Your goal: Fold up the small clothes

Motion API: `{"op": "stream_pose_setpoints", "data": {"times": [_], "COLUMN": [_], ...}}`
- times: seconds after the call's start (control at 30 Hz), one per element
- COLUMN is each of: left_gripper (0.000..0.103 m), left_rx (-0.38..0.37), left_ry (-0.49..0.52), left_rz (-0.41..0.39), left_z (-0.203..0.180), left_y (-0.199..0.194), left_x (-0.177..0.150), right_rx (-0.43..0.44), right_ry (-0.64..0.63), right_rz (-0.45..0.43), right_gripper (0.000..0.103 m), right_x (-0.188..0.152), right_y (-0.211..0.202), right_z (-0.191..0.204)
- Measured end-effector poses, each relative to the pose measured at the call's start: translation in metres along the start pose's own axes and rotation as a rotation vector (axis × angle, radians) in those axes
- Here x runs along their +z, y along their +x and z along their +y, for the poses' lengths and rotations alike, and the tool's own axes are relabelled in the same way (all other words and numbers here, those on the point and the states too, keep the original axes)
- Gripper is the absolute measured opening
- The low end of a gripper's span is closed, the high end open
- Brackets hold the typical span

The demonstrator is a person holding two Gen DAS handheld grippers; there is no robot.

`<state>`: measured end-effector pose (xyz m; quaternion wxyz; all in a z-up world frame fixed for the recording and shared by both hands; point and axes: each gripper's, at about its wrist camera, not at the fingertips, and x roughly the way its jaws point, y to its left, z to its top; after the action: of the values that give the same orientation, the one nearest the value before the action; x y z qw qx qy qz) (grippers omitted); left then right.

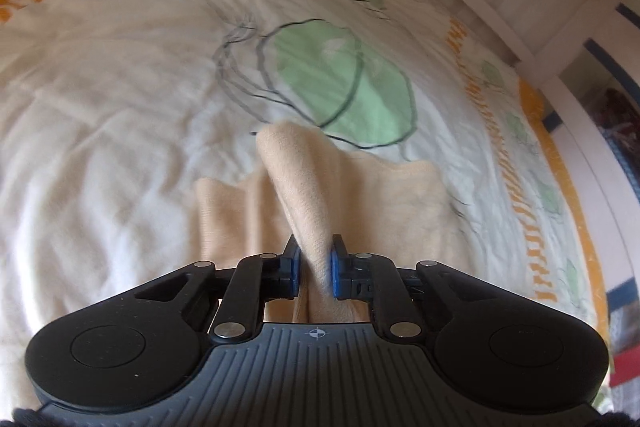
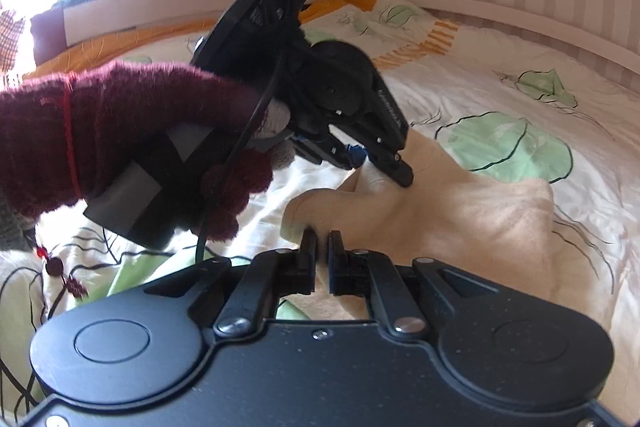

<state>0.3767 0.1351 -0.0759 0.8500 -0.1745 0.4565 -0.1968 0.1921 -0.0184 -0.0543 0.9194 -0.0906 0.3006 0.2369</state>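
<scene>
Cream-coloured soft knit garment [image 1: 320,183] lies spread on the bed's white quilt printed with green leaf shapes and orange stripes [image 1: 120,75], one ridge of it drawn up off the quilt. The left gripper [image 1: 316,269] pinches that raised fold between its blue pads, which suits carrying an edge over to make a fold. In the right wrist view the same gripper, held by a hand in a dark red woolly glove [image 2: 120,131], reaches down onto the cloth from above.

The right gripper [image 2: 323,263] has its jaws pressed nearly together just beside the garment's near edge [image 2: 312,211]; whether a thin layer of cloth is caught between them cannot be told. Probably it is there to steady or lift that side.

No basket, box or other container shows in either view.
</scene>
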Motion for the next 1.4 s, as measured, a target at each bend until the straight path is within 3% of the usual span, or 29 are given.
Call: {"op": "stream_pose_setpoints", "data": {"times": [0.1, 0.23, 0.43, 0.6, 0.7, 0.87, 1.03, 1.07, 1.1, 1.17, 1.27, 1.37, 1.4], "left_gripper": [0.02, 0.043, 0.044, 0.045, 0.052, 0.067, 0.075, 0.076, 0.076, 0.076, 0.078, 0.087, 0.09], "left_rx": [0.021, 0.052, 0.184, 0.214, 0.225, 0.216, 0.211, 0.208, 0.205, 0.202, 0.196, 0.175, 0.16], "left_ry": [-0.042, -0.138, -0.053, -0.029, -0.023, -0.026, -0.02, -0.017, -0.012, 0.003, 0.044, 0.067, 0.069], "left_rz": [0.034, 0.022, -0.078, -0.141, -0.136, -0.119, -0.109, -0.105, -0.101, -0.094, -0.089, -0.08, -0.072], "left_z": [0.023, 0.043, 0.03, 0.022, 0.022, 0.023, 0.022, 0.021, 0.019, 0.015, 0.008, 0.004, 0.003], "left_y": [0.009, 0.011, -0.016, -0.037, -0.04, -0.035, -0.034, -0.033, -0.031, -0.029, -0.028, -0.027, -0.026], "left_x": [0.002, 0.002, 0.009, 0.012, 0.01, 0.01, 0.008, 0.007, 0.006, 0.004, 0.0, -0.003, -0.005], "right_rx": [0.02, 0.054, 0.103, 0.087, 0.047, 0.018, 0.076, 0.119, 0.141, 0.139, 0.07, -0.022, -0.04], "right_ry": [-0.005, -0.022, -0.008, 0.132, 0.174, 0.19, 0.16, 0.177, 0.186, 0.185, 0.228, 0.292, 0.315], "right_rz": [0.053, 0.124, 0.048, -0.033, -0.032, 0.068, 0.086, 0.085, 0.079, 0.045, -0.026, -0.048, -0.041], "right_gripper": [0.012, 0.024, 0.027, 0.029, 0.032, 0.032, 0.032, 0.037, 0.051, 0.06, 0.063, 0.083, 0.085], "right_x": [-0.005, -0.014, -0.01, 0.01, 0.025, 0.025, 0.013, 0.012, 0.012, 0.014, 0.016, 0.019, 0.02], "right_y": [0.016, 0.031, 0.0, -0.007, 0.016, 0.064, 0.069, 0.064, 0.06, 0.048, 0.027, 0.02, 0.022], "right_z": [0.005, 0.006, -0.002, -0.025, -0.039, -0.044, -0.031, -0.033, -0.035, -0.041, -0.061, -0.093, -0.104]}}
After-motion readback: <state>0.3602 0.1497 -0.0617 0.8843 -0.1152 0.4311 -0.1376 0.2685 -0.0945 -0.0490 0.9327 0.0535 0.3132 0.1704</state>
